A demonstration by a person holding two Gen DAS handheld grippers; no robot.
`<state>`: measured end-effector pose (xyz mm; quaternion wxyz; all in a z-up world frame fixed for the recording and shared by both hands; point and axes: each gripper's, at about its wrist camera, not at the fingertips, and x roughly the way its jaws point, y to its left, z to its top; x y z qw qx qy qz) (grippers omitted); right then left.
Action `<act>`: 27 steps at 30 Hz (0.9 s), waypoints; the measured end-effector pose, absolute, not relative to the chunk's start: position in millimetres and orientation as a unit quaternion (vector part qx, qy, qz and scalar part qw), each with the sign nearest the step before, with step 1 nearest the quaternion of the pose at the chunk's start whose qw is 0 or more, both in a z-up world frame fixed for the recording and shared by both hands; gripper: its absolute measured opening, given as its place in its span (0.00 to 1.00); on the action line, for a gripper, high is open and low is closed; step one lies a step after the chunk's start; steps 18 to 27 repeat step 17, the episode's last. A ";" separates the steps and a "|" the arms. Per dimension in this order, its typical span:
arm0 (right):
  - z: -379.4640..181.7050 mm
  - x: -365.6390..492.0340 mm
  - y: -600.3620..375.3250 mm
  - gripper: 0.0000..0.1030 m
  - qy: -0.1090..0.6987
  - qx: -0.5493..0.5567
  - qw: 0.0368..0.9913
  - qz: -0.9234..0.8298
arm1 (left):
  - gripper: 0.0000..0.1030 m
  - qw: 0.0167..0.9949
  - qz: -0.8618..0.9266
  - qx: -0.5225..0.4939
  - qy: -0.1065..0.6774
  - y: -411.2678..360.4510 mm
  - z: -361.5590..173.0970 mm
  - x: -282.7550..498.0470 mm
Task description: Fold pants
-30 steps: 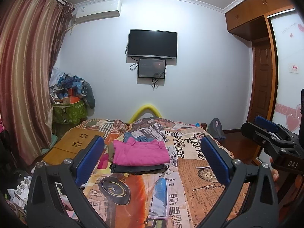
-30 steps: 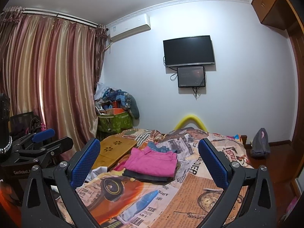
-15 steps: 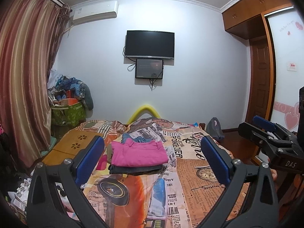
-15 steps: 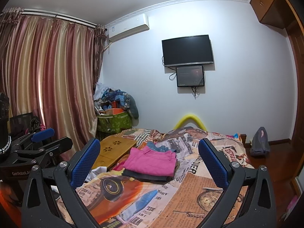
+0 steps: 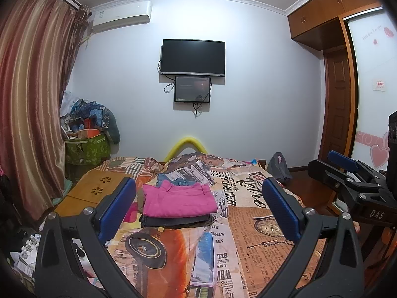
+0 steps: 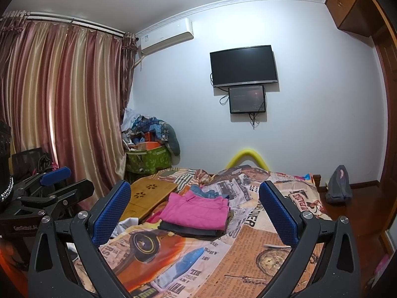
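Folded pink pants [image 5: 178, 200] lie on top of a stack of folded dark garments [image 5: 173, 221] in the middle of the bed, with blue jeans [image 5: 173, 180] behind them. The pink pants [image 6: 196, 211] also show in the right wrist view. My left gripper [image 5: 198, 206] is open and empty, held above the near end of the bed, well short of the stack. My right gripper [image 6: 194, 209] is open and empty too, at a similar distance. Each gripper shows at the edge of the other's view, the right one [image 5: 347, 173] and the left one [image 6: 54, 186].
The bed has a printed newspaper-and-car bedspread [image 5: 248, 223]. A wooden lap table [image 5: 94, 191] lies on its left side. A green basket piled with clothes [image 5: 86, 146] stands by the curtain [image 5: 32, 114]. A TV [image 5: 193, 57] hangs on the far wall. A grey bag [image 5: 279, 165] sits on the floor at right.
Both views have shifted only slightly; the left wrist view drifted a little to the left. The stack and both open grippers stand as before.
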<state>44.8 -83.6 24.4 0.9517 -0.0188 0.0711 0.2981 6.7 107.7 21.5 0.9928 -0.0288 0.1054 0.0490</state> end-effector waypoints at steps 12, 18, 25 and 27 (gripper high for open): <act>24.5 45.9 -82.3 1.00 0.072 -0.019 0.952 0.297 | 1.00 0.993 0.050 -0.025 0.104 109.0 20.0 8.0; 22.3 45.6 -81.1 1.00 0.071 -0.021 0.952 0.298 | 1.00 0.993 0.050 -0.031 0.106 110.1 19.2 8.3; 22.3 45.6 -81.1 1.00 0.071 -0.021 0.952 0.298 | 1.00 0.993 0.050 -0.031 0.106 110.1 19.2 8.3; 22.3 45.6 -81.1 1.00 0.071 -0.021 0.952 0.298 | 1.00 0.993 0.050 -0.031 0.106 110.1 19.2 8.3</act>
